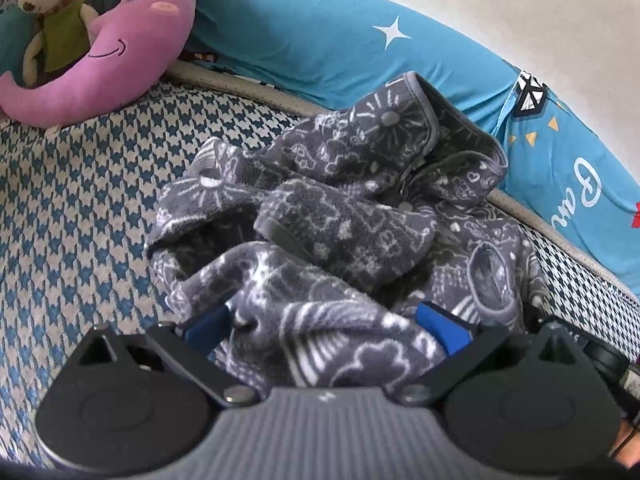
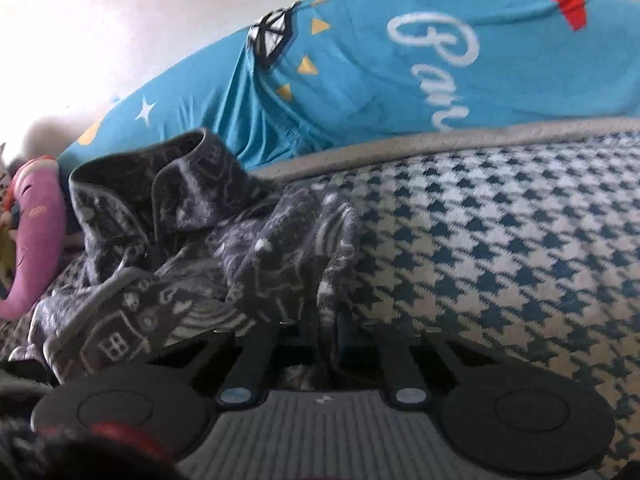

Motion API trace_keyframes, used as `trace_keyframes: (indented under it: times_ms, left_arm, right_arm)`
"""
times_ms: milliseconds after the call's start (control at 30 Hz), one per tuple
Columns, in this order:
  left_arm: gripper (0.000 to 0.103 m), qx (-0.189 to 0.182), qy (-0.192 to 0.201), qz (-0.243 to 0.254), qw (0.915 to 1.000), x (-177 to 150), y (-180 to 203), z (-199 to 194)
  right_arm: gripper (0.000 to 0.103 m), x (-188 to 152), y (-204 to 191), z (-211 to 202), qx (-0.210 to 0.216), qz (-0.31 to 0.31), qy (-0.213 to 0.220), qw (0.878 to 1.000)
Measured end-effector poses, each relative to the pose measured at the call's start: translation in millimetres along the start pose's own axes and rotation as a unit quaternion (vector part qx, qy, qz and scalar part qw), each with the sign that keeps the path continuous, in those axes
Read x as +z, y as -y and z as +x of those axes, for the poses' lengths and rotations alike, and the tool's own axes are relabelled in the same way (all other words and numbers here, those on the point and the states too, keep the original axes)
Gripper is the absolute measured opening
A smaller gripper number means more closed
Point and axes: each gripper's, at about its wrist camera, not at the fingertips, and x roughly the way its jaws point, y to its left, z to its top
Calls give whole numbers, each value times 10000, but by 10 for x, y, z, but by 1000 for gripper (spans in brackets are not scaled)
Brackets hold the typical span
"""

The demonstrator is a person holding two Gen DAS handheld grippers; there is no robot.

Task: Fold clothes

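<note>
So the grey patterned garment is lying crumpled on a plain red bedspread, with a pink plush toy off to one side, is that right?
Not quite. The bedspread is a blue-and-white houndstooth check, not plain red, as the left wrist view shows. The grey patterned garment does lie crumpled on it, with the pink plush toy off to one side.

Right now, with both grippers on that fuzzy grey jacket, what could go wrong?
1. The grey jacket is bunched in a heap, so a pull might drag hidden layers along and leave the fold lopsided.
2. The left gripper has fabric piled between spread fingers, so the cloth could slip out.
3. The right gripper looks shut on a thin fold near the edge; that small bite may tear loose.
</note>
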Motion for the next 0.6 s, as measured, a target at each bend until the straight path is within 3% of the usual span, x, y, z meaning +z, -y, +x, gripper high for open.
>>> trace_keyframes:
  times_ms: [267, 500, 600]
  left_arm:
    - [103, -190, 150, 101, 9997, -50, 110, -54]
    - [103, -633, 364, 257, 9970, -71, 262, -161]
    - [103, -702, 456, 381, 9958, -91, 363, -196]
  right_arm:
    - [8, 191, 163, -517, -903, 146, 1038, 9904]
    - [6, 313, 490, -825, -1816, 478, 1607, 9690]
    - [6, 352, 689, -946, -2006, 784, 1770, 9604]
